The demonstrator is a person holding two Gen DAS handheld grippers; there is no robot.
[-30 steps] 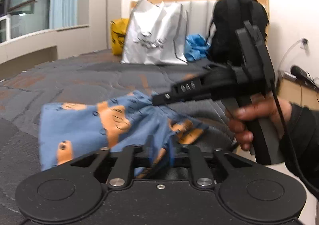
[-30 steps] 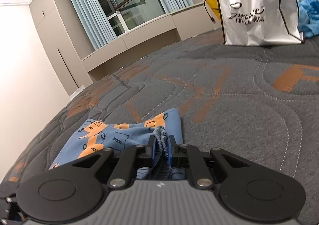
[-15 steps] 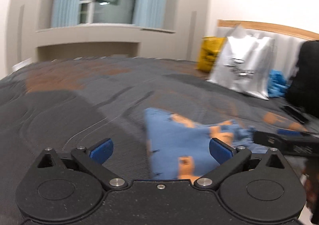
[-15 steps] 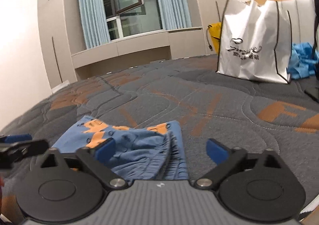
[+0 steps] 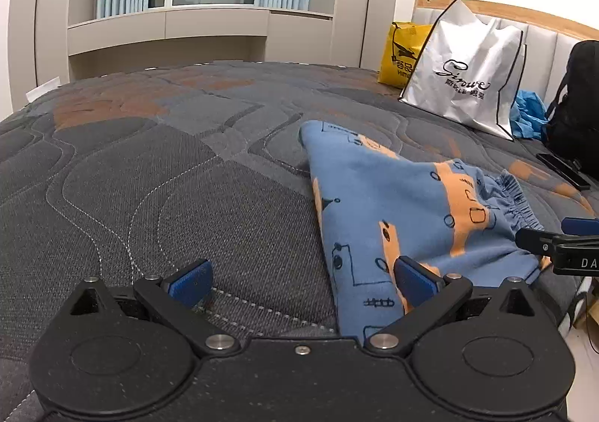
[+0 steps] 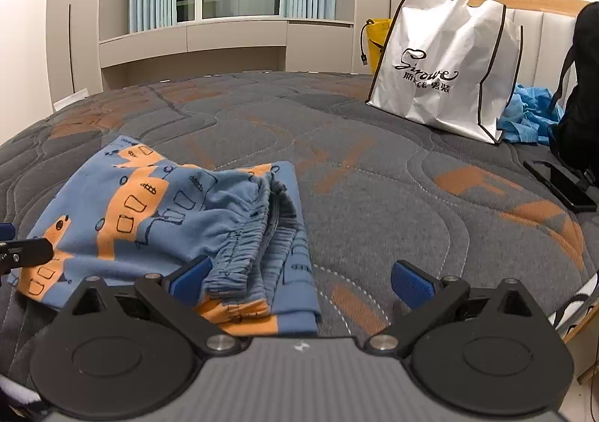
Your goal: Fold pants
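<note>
The blue pants with orange prints (image 5: 393, 205) lie folded in a loose heap on the grey quilted bed (image 5: 168, 167). In the right wrist view the pants (image 6: 157, 208) lie at the lower left, elastic waistband facing me. My left gripper (image 5: 299, 281) is open and empty, its right pad over the near edge of the pants. My right gripper (image 6: 301, 278) is open and empty, its left pad beside the waistband. The right gripper's finger shows at the right edge of the left wrist view (image 5: 561, 249).
A white shopping bag (image 5: 464, 73) and a yellow bag (image 5: 400, 55) stand against the headboard. Blue cloth (image 6: 524, 118), a black backpack (image 6: 578, 92) and a black phone (image 6: 561, 184) lie at the right. The bed's edge runs along the lower right.
Both grippers were shut on the pants a second ago; they have opened, let go and pulled back. The pants now rest on the bed.
</note>
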